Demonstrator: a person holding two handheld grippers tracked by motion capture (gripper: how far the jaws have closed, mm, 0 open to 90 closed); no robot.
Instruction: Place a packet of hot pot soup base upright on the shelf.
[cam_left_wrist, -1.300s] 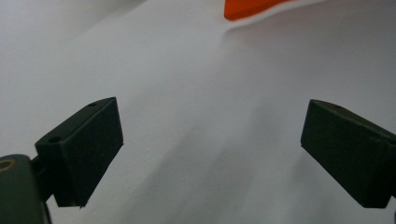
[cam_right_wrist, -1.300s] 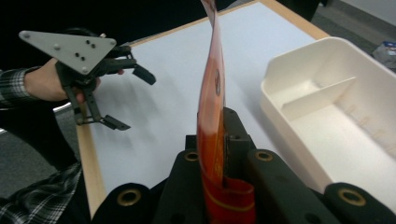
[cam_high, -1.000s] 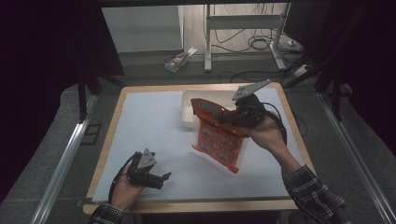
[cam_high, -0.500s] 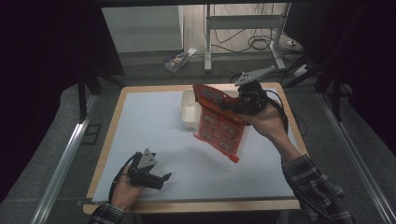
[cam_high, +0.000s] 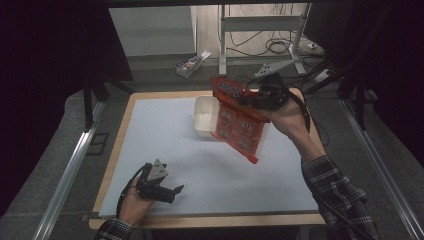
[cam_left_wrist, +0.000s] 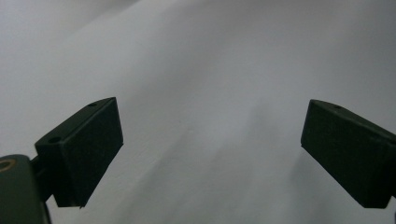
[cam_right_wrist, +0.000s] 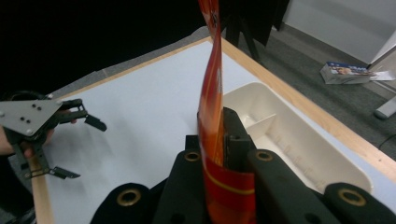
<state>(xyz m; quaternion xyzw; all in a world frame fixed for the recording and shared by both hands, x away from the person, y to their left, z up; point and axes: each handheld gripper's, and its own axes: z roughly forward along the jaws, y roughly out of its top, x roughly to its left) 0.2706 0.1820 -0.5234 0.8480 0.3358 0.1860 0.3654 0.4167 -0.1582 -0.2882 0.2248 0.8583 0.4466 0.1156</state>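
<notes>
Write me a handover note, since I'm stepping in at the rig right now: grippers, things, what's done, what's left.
Right gripper: shut on the red snack bag, which hangs in the air above and beside the white tray.
Left gripper: open, nothing between its jaws, low over the near left of the table.
Done: bag picked up off the table.
Left: probably setting the bag into the tray, which has a divider and looks empty, then letting go.

I see a glossy, crinkled red foil packet (cam_high: 239, 124), a smooth matt white plastic tray (cam_high: 204, 116), matt black plastic tongs (cam_left_wrist: 210, 154), and a matt pale sheet over my wood-edged worktop (cam_high: 120, 131).
</notes>
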